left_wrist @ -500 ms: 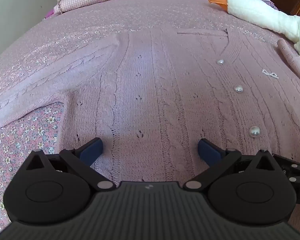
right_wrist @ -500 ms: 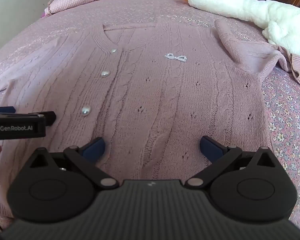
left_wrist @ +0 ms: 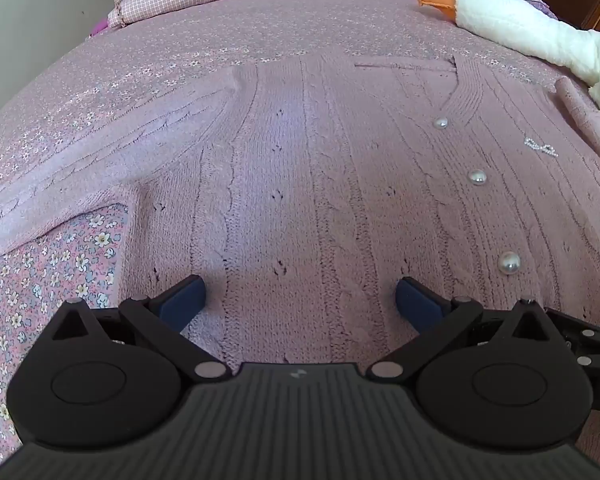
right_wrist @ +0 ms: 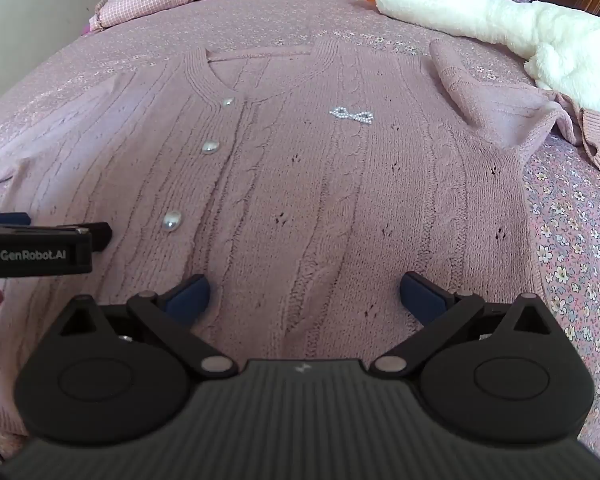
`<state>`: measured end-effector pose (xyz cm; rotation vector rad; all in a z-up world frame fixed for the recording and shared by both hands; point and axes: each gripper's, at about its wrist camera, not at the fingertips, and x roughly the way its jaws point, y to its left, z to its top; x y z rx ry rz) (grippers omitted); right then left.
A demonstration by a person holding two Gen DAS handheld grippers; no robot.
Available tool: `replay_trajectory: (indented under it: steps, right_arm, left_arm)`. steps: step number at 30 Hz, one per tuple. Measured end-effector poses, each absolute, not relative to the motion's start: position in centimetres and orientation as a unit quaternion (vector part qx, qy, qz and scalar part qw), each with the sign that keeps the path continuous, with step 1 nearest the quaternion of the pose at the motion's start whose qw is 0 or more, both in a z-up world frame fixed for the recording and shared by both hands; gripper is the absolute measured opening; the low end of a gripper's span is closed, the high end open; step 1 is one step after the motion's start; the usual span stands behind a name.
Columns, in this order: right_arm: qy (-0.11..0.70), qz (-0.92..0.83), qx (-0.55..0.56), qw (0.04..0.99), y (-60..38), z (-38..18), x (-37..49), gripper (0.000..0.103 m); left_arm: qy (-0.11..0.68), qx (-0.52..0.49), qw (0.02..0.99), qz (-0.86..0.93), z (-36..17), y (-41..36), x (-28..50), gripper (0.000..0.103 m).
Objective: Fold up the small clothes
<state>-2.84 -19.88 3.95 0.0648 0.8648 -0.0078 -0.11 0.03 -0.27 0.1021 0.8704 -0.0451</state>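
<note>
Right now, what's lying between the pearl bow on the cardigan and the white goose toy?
In the right wrist view, the cardigan's bunched-up sleeve lies between the pearl bow and the goose toy, its ribbed cuff beside the goose.

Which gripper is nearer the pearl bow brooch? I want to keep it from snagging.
Right. The right gripper hovers open over the cardigan's lower front, with the pearl bow brooch straight ahead. The left gripper, also open, is over the other half, with the brooch far to its right.
</note>
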Motion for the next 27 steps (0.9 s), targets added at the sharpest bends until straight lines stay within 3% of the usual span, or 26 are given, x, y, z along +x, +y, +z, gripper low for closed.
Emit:
replay_trajectory:
  steps: [27]
  right_arm:
    - [0.425,-0.005,0.029,0.905,-19.86,4.11,-2.65,0.103]
  left_arm:
    - [0.422,0.050,0.905,-0.021,-0.33,-0.07,-0.09,0.103]
